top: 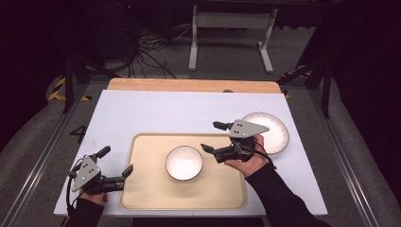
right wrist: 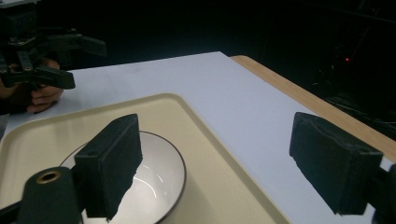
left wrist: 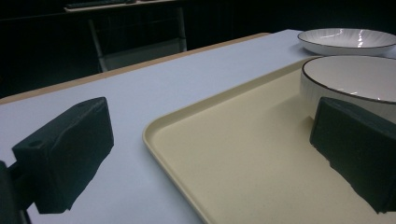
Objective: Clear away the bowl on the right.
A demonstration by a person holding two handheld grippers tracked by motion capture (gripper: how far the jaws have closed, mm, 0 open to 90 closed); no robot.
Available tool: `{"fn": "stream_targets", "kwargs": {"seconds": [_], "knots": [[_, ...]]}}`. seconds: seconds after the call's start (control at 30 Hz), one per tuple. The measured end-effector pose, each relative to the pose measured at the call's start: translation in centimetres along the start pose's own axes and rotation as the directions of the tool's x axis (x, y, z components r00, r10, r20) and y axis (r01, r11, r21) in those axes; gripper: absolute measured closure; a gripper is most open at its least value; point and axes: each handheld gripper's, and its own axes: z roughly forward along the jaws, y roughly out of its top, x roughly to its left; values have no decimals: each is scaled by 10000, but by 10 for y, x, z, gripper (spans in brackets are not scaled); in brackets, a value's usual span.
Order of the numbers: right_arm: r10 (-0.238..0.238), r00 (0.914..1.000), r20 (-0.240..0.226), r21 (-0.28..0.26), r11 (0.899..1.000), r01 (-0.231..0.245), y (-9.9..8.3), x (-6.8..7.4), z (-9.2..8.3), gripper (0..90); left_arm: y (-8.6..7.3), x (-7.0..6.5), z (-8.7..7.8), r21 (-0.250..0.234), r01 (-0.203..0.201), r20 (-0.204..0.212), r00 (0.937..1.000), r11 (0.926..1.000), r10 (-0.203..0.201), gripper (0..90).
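White bowl point(top: 184, 162) with a thin dark rim sits upright in the middle of the beige tray point(top: 142, 189). Right gripper point(top: 211, 136) hangs just beside it, jaws spread wide, holding nothing; left gripper point(top: 116, 161) sits spread and empty too.

The premises present as a laboratory or recording studio, not a home. The desk point(top: 142, 113) is a white board laid over a wooden top, standing on grey carpet within a frame of metal rails point(top: 35, 156). Black drapes point(top: 28, 42) close off both sides. Loose cables point(top: 146, 47) lie tangled on the floor behind, beside the white steel legs of a second desk point(top: 231, 28). Yellow-and-black hazard tape point(top: 59, 90) marks the floor at the stand feet.
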Motion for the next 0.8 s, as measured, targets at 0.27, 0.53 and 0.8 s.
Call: {"fn": "stream_targets", "kwargs": {"seconds": [0.27,0.53,0.8], "knots": [[195,9971,738,-309,9994,-173,-10,-13,-26,164,0,0,0,5,-4,-3,10000,10000,4,1],[324,9896,1405,-785,9967,-215,-30,-23,-46,164,0,0,0,27,9,-5,10000,10000,-9,2],[546,9817,1824,-1314,9909,-307,-47,-29,-61,164,0,0,0,-14,83,-41,10000,10000,-83,1]]}}
